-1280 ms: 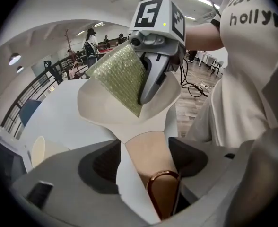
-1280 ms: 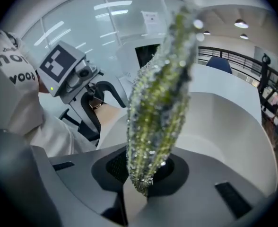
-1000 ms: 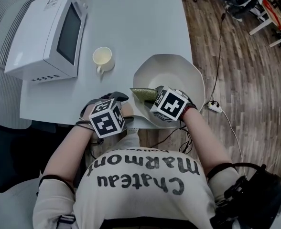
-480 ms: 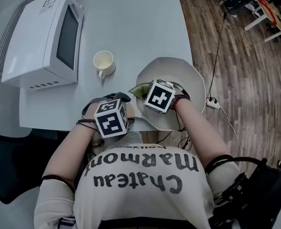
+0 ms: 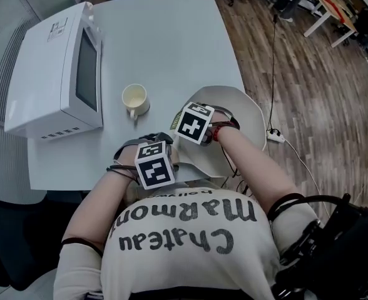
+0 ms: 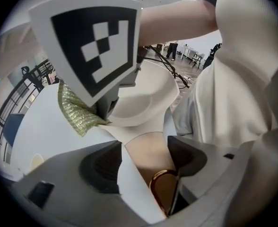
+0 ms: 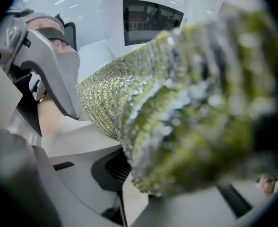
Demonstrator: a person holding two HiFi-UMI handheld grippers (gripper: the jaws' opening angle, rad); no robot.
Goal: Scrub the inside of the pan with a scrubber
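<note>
The white pan (image 5: pixel 241 112) lies at the table's near right corner, over the edge. My right gripper (image 5: pixel 184 120) hangs over the pan's left rim, shut on a green-gold mesh scrubber (image 7: pixel 177 93), which also shows as a scrubber (image 6: pixel 75 110) beside the pan bowl (image 6: pixel 143 96). The left gripper (image 5: pixel 153 142) sits at the near table edge. Its jaws have just been opening: the pan's tan handle (image 6: pixel 151 157) with a gold ring lies between them, and the left pad (image 6: pixel 101 167) stands apart from it.
A cream mug (image 5: pixel 136 97) stands on the white table (image 5: pixel 171 36) left of the pan. A white microwave (image 5: pixel 59 67) fills the table's left side. Beyond the table's right edge is wooden floor with a cable (image 5: pixel 273 74). My torso is right at the near edge.
My right gripper has carried the scrubber leftward across the pan to its left rim. The left gripper has stayed at the handle and rolled slightly.
</note>
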